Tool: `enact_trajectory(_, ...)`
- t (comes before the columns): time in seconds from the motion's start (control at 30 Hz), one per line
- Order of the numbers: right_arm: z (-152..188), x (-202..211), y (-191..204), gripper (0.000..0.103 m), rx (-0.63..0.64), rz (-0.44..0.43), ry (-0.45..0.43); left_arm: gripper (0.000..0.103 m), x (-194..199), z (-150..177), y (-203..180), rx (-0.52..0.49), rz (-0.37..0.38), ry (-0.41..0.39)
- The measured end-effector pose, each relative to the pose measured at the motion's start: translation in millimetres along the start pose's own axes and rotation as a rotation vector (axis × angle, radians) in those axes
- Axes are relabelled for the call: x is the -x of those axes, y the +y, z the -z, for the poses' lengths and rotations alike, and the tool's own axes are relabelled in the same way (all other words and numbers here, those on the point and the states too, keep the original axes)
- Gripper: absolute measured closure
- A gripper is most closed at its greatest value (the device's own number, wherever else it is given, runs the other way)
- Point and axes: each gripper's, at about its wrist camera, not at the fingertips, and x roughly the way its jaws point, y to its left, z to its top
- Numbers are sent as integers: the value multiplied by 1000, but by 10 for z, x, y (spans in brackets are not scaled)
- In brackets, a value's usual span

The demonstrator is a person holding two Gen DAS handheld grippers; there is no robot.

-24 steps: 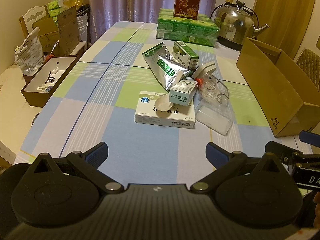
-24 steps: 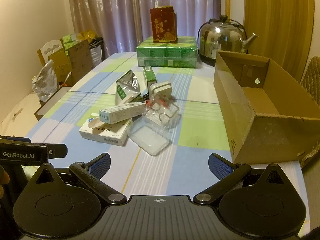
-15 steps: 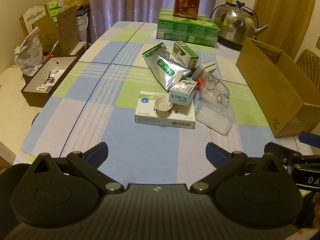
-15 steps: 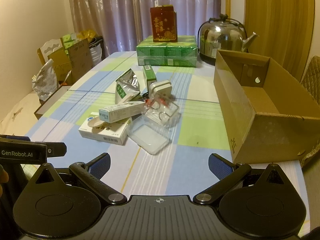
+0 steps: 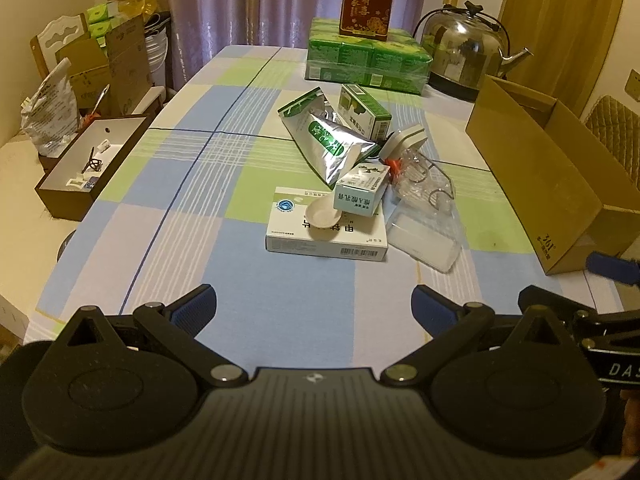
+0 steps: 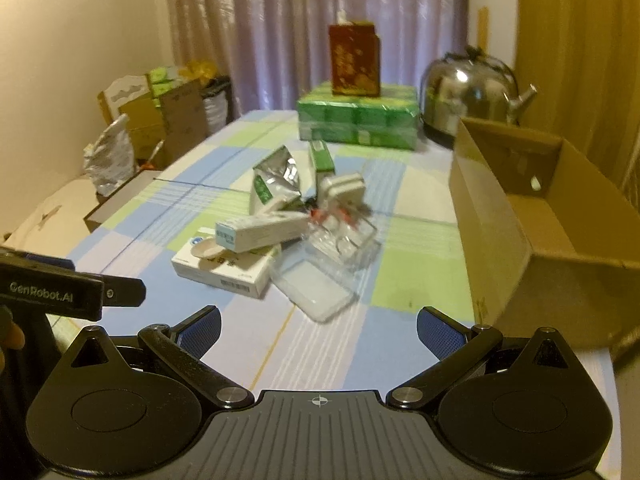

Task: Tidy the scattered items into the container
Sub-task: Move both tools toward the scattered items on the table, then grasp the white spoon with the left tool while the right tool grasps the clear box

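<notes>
Checked desk [image 5: 168, 216]: clutter piled mid-desk, 12 o'clock from my claws. Carton [image 5: 560, 184] at 2 o'clock, open side up, looks empty, so nothing's packed yet. Left claw [image 5: 314, 306] and right claw [image 6: 318, 330] both spread, holding nothing, hovering short of the pile, ready to pick.

- Your cardboard box [image 5: 536, 160] — matt brown.
- Foil pouch [image 5: 328, 146] — glossy, crinkled silver.
- Clear plastic tray [image 5: 424, 236] — smooth.
- Kettle [image 5: 464, 48] — polished metal.
- Tablecloth [image 5: 200, 184] — matt checked cloth.

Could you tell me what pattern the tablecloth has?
The tablecloth is blue, green and cream check; clearest in the left wrist view.
</notes>
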Motion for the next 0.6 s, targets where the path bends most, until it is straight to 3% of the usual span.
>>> enact_trajectory(0.13, -37, -58, 40, 2, 109, -30, -24, 1, -37, -71, 65, -48, 3, -22)
enact_trajectory(0.33, -160, -260, -35, 2, 170, -37, 19, 1, -159, -187, 173, -106, 49, -40)
enact_trajectory(0.5, -249, -470, -120, 2, 200, 1, 53, 1, -366, -298, 187, -187, 73, -9)
enact_trajectory(0.6, -273, -626, -189, 2, 207, -43, 89, 1, -526, -359, 171, -264, 101, 18)
